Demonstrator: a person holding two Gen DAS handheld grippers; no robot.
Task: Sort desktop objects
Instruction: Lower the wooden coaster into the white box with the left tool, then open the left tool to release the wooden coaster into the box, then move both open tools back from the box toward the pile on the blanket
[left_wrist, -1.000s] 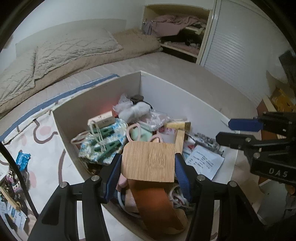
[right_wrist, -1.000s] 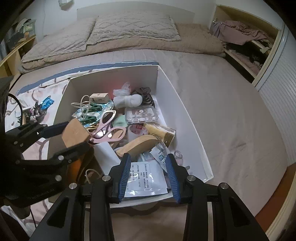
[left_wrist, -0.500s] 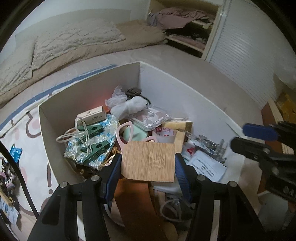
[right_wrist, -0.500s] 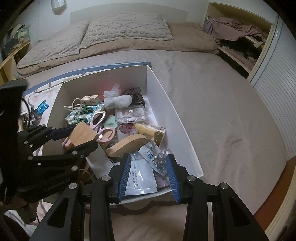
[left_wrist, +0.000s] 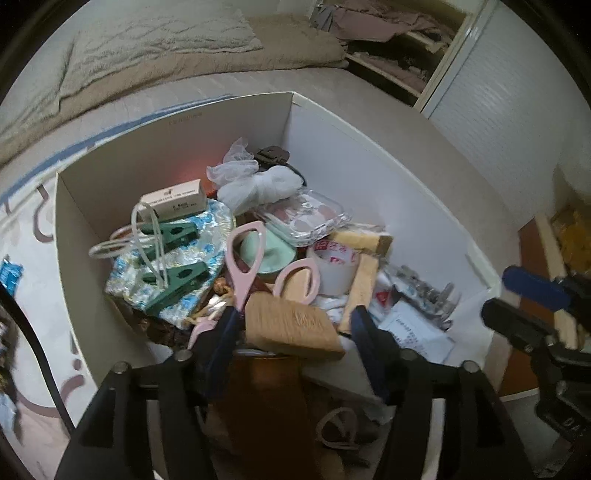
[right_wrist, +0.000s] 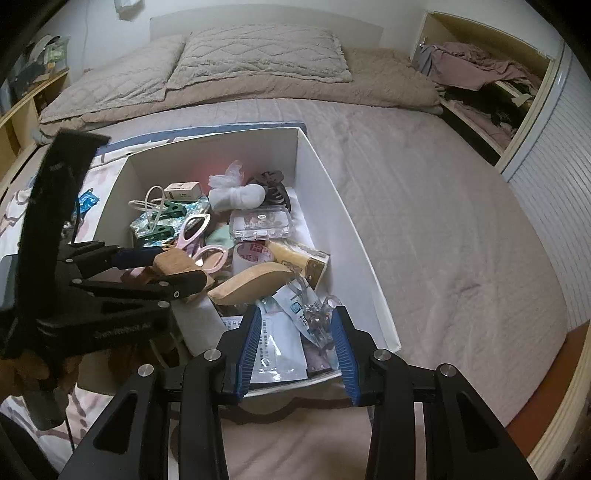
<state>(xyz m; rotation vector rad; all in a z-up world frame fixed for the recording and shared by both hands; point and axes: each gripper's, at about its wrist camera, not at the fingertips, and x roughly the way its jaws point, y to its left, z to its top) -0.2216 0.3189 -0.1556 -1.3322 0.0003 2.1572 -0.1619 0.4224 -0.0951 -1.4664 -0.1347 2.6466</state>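
A white cardboard box (left_wrist: 369, 166) (right_wrist: 325, 192) on the bed holds a heap of small things. My left gripper (left_wrist: 295, 332) (right_wrist: 181, 267) hangs over the box's near left corner and its jaws are opening. A wooden block (left_wrist: 291, 325) (right_wrist: 173, 260) with a brown strip below it lies tilted between them, with a gap at its right side. My right gripper (right_wrist: 295, 332) (left_wrist: 517, 302) stands open and empty over a printed paper packet (right_wrist: 277, 350) at the box's near edge.
In the box lie pink scissors (left_wrist: 243, 266), a tape roll (left_wrist: 336, 266), green clips (left_wrist: 173, 273), a clear plastic case (right_wrist: 260, 223) and a curved wooden piece (right_wrist: 255, 280). Pillows (right_wrist: 258, 55) lie at the far end of the bed; shelves with clothes (right_wrist: 480, 81) stand at the right.
My left gripper has come down closer over the box. Its jaws have spread and the wooden block, gripped square before, now sits loose and tilted. The right gripper has stayed put.
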